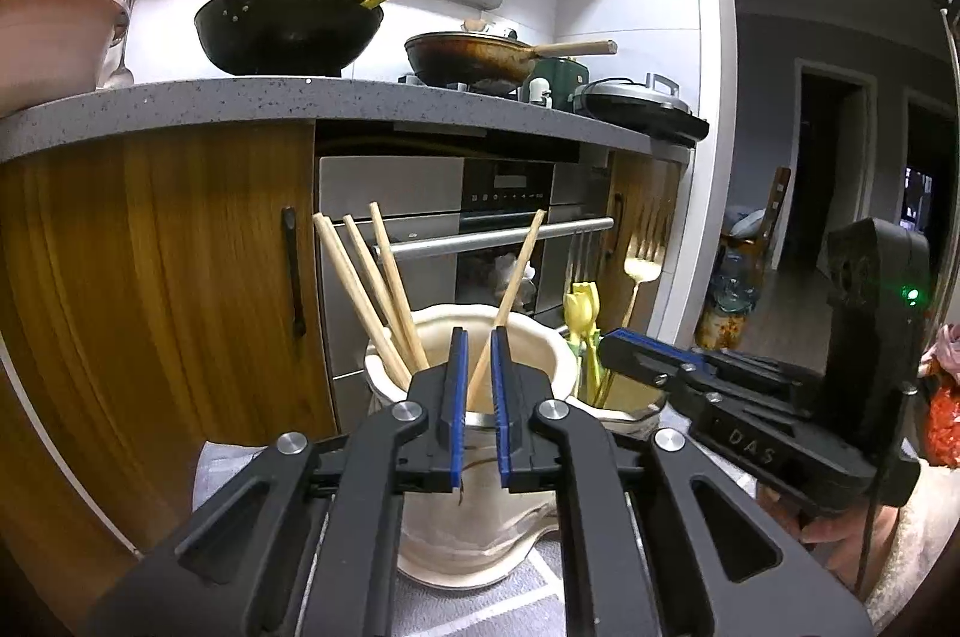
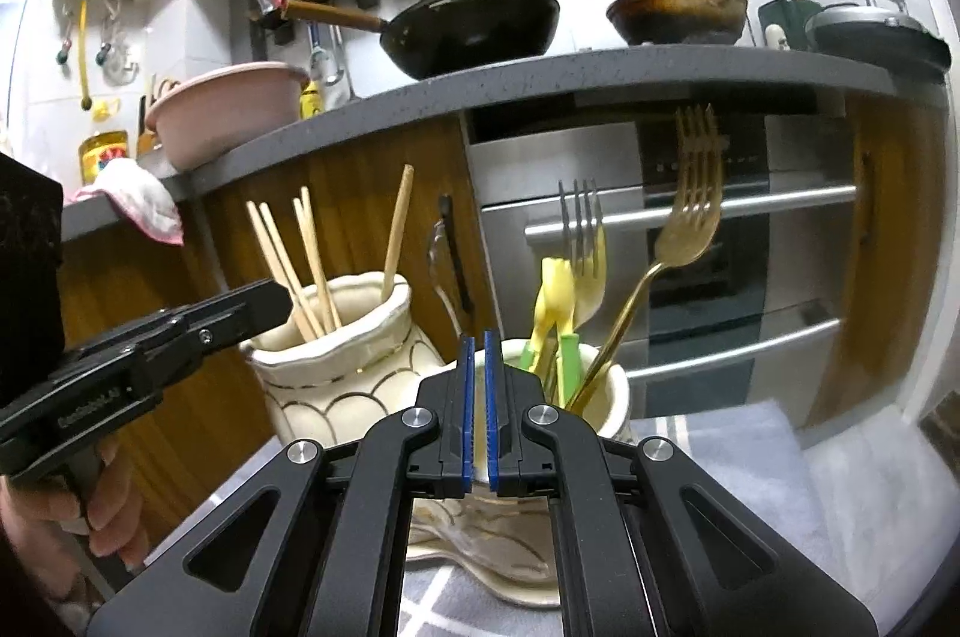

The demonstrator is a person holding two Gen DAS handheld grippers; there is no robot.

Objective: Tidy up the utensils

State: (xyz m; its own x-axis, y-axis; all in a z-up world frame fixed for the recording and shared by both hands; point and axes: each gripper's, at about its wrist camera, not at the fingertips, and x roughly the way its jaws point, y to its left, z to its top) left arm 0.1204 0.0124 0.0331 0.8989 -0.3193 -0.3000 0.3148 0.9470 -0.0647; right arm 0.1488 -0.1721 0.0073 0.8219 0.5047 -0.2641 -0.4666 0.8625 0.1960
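The left gripper [image 1: 478, 337] is hovering with its blue pads slightly parted, empty, a leaning chopstick [image 1: 509, 301] showing through the gap, standing in the cream holder [image 1: 480, 517] just beyond the fingertips. The right gripper [image 2: 480, 340] is sitting nearly closed, holding nothing, before the second holder [image 2: 606, 397], where a gold fork [image 2: 684, 229] and yellow utensils [image 2: 555, 295] are standing right of its tips.

"DAS" embossed on right claw [image 1: 618, 346] body, other lettering on left claw [image 2: 282, 298] body unreadable
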